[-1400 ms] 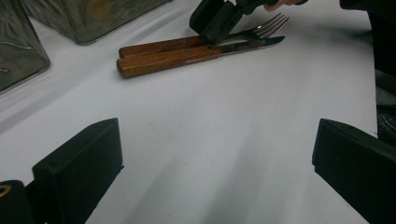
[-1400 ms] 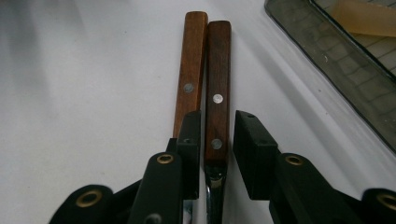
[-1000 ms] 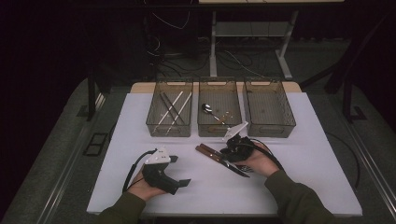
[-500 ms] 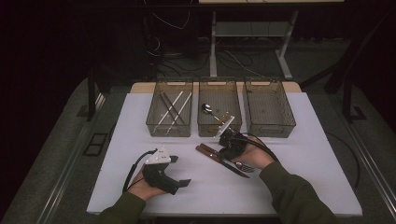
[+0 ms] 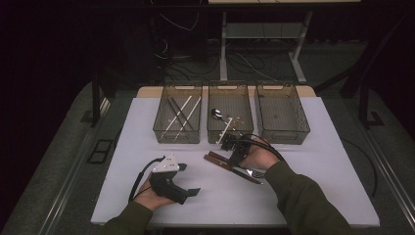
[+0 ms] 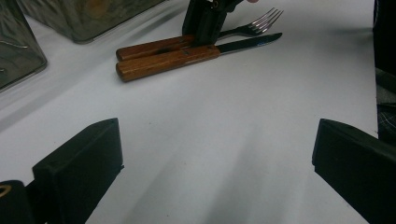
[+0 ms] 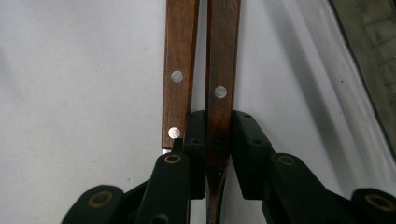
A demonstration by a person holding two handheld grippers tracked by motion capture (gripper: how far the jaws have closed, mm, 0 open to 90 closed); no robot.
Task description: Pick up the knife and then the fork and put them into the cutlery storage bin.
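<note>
Between the right gripper's jaws: the wooden handle of the fork (image 7: 222, 70) is clamped by the right gripper (image 7: 218, 126), close to where the wood meets the metal neck; the jaws have just been closing, and both pads now lie against the handle's sides.
Just beside that grip: the knife (image 7: 180, 56) lies along the fork, handle against handle, outside the jaws and touched only by the edge of one pad.
Under both: the white table (image 5: 318, 196); neither piece is seen lifted off it yet.
Left gripper: the left gripper (image 6: 215, 158) is held low over the table with its jaws spread wide and nothing between them; fork and knife lie ahead of it, well apart from its tips.
Beyond the right gripper: three trays are lined up; the middle tray (image 5: 230, 88), nearest past its tips, holds a spoon (image 5: 217, 113), with the right tray (image 5: 284, 134) to one side.
Step in hand: the grasp on the fork is judged to be just secured, before any lift.
Next move: a straight lift is called for so that the knife is not dragged along, then a carry forward over a tray's rim; which tray is meant cannot be told.
Risk: the handle is gripped near one end, so the tines may droop or swing once raised.
</note>
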